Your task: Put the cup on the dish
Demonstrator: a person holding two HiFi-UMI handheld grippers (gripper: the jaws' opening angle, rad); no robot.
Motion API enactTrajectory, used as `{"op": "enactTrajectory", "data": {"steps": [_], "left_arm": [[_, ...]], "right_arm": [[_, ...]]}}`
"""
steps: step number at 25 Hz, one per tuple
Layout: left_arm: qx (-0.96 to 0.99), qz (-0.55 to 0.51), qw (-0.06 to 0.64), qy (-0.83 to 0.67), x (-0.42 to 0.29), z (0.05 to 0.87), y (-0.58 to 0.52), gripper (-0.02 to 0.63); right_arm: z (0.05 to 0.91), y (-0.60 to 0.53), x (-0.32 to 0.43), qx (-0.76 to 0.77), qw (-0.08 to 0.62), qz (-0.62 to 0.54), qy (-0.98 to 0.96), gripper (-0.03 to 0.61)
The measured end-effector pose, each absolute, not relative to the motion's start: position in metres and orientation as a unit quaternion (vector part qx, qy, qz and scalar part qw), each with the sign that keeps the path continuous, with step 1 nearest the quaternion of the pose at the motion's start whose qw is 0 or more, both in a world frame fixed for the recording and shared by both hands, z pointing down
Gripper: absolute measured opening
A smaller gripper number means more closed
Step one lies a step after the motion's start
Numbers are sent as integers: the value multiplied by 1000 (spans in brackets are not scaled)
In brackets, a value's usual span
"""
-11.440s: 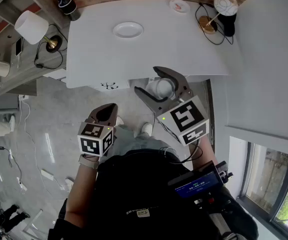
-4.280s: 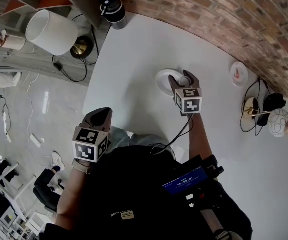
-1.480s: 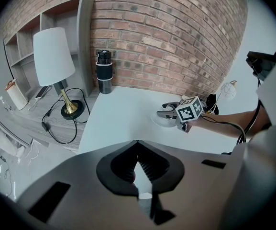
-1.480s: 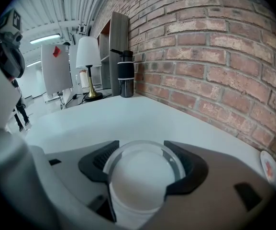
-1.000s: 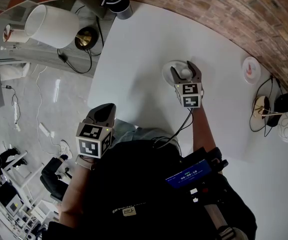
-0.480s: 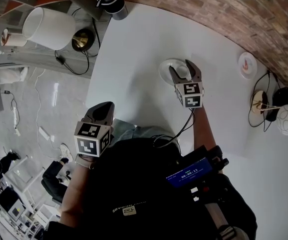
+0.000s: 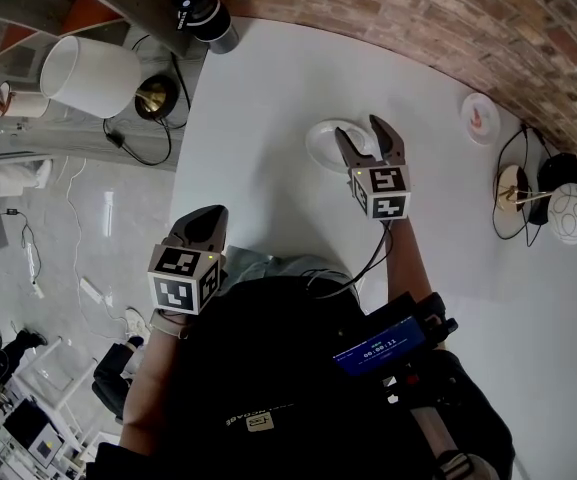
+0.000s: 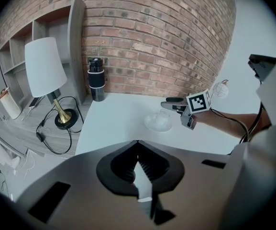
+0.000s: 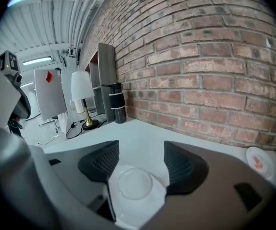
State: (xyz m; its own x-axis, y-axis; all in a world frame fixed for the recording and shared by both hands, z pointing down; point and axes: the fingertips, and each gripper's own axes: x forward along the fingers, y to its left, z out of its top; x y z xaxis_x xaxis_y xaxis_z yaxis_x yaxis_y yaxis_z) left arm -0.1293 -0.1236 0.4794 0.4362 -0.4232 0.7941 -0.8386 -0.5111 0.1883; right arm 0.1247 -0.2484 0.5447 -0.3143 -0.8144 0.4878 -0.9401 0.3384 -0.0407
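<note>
**Head view:** The right gripper [image 7: 361, 133] hangs over the white dish [image 7: 318, 144] on the white table [image 7: 268, 78], with its jaws spread wide. The left gripper [image 7: 208, 224] is held off the table's near edge (well apart from the dish).

**Left gripper view:** The jaws are pressed together with nothing between them. Beyond them, the cup [image 8: 160, 118] stands upright on the dish, just beside the right gripper.

**Right gripper view:** The cup sits on the middle of the dish, between the spread jaws (neither pad touches it).

White cup [image 9: 134, 183] upright, roughly centred on round white dish [image 9: 145, 211].
</note>
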Motion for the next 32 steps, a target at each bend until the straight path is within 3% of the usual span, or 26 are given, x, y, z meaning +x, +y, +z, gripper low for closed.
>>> {"op": "enactTrajectory", "data": {"steps": [23,32], "left_arm": [[855,327,256,-311,-73,467,-121,5],[873,318,243,-277,-47,461,-120,5]], "right_arm": [[372,-204,164,636,104,83,-760,275],[325,-172,174,658,108,44,-744,275]]}}
